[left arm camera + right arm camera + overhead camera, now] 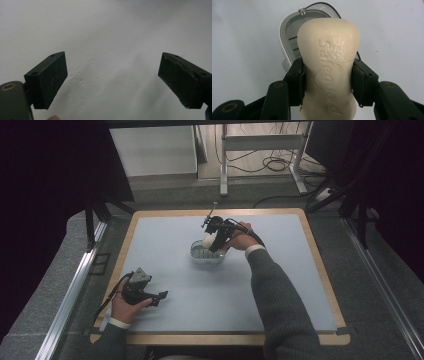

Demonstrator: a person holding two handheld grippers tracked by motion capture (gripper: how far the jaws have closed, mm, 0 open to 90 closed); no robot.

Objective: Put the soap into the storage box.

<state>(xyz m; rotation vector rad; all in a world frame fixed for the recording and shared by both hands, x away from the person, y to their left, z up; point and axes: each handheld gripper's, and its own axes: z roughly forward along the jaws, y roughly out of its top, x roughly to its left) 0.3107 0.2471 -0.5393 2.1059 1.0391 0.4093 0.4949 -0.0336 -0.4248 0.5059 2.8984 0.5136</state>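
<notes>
soap bar: a cream bar of soap [328,67] with a raised brand word along its face, pinched at its waist and held in the air just above the dish.
long axis: in the right gripper view it runs straight away from the camera, in line with the tongs, with the far rounded end leading toward the dish.
soap dish: a white-rimmed dish [287,32] with a slotted grey floor, standing on the desk just beyond and below the bar's far end; in the high view it [206,254] sits near the middle of the desk, directly under the right hand.
key relation: the dish lies ahead of and beneath the bar, and its oval appears to run roughly along the bar's length, so I judge the coming move to be mostly a lowering with little turning.
right tongs [327,81]: pressed onto the two narrow sides of the soap, pads flat against it.
left tongs [112,80]: spread wide with nothing between them, facing bare desk; in the high view they [161,297] rest near the front left corner, well apart from the dish.
nearer hand: the right one, already over the dish.
desk [280,285]: pale blue mat in a wooden frame.
</notes>
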